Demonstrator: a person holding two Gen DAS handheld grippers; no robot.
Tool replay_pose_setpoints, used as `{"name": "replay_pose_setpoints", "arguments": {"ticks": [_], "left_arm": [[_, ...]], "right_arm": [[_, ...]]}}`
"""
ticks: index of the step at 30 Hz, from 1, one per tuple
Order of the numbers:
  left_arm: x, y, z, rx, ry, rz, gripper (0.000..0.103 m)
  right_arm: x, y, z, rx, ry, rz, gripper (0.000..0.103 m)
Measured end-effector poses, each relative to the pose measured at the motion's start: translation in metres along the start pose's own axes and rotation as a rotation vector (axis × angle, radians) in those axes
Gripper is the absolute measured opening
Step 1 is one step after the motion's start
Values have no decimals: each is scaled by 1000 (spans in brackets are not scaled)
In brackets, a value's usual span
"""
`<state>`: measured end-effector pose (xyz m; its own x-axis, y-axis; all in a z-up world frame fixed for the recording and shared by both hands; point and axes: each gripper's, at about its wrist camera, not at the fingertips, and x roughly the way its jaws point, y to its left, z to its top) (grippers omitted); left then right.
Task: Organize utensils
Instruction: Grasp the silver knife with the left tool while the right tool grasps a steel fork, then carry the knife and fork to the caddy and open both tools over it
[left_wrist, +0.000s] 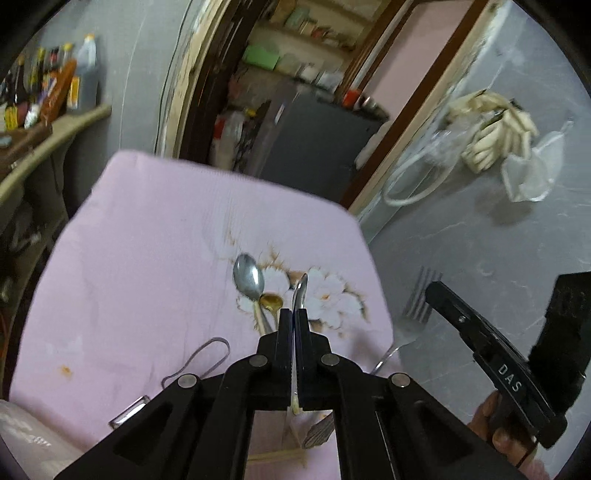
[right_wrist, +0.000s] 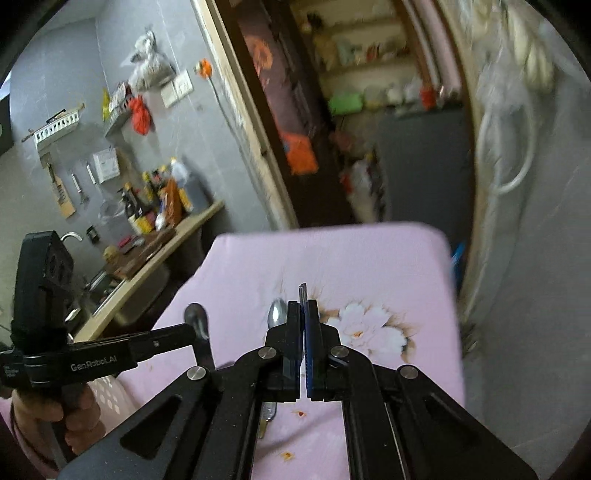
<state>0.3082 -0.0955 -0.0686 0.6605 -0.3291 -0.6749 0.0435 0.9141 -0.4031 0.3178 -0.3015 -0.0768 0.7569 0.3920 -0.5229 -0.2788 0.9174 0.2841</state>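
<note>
Pink cloth (left_wrist: 147, 258) as the work surface; by the look of the layout, partway through the sorting, with one utensil in each tool.

Lower left of the left wrist view: steer clear of the thin wire loop (left_wrist: 199, 358), loose on the cloth. Just left of centre: aim for the silver spoon (left_wrist: 249, 277) and the small golden spoon (left_wrist: 271, 302), side by side and seemingly touching near the necks. Centre: left gripper (left_wrist: 294, 314) pinched fully shut on a held spoon (left_wrist: 300, 291), edge-on, with its bowl past the fingertips; to do this step well, roll the wrist to bring the bowl face up, lower alongside the two lying spoons with handles parallel, and part the jaws only after touching down on fabric. Right of centre: mind the cloth's edge, near the drop spot; beyond it only grey marbled floor (left_wrist: 480, 240), so no support for a slipped piece. Far right: right gripper (left_wrist: 433, 288), side-on, with the fork (left_wrist: 415, 310) at its tip, out past the cloth edge.

Right wrist view, centre: that same gripper clamped tight on the fork, tines just above the fingertips; for a fork's place, use the bare cloth around the printed flower (right_wrist: 369, 328) at right of centre; stay well inside the right border.
</note>
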Motion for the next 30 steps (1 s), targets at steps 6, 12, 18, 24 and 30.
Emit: {"name": "replay_pose_setpoints", "arguments": {"ticks": [6, 12, 18, 24, 30], "left_arm": [[-51, 2, 14, 34, -73, -84, 2], [-97, 12, 26, 89, -95, -126, 2], [-161, 42, 44, 147, -126, -144, 2], [-225, 83, 56, 161, -191, -124, 2], [-271, 128, 54, 154, -232, -36, 2]], "right_arm": [[-66, 49, 26, -33, -133, -104, 2], [-119, 105, 34, -48, -229, -184, 2], [-144, 160, 35, -73, -297, -224, 2], [-149, 215, 38, -101, -364, -189, 2], [-133, 266, 31, -191, -370, -172, 2]]}}
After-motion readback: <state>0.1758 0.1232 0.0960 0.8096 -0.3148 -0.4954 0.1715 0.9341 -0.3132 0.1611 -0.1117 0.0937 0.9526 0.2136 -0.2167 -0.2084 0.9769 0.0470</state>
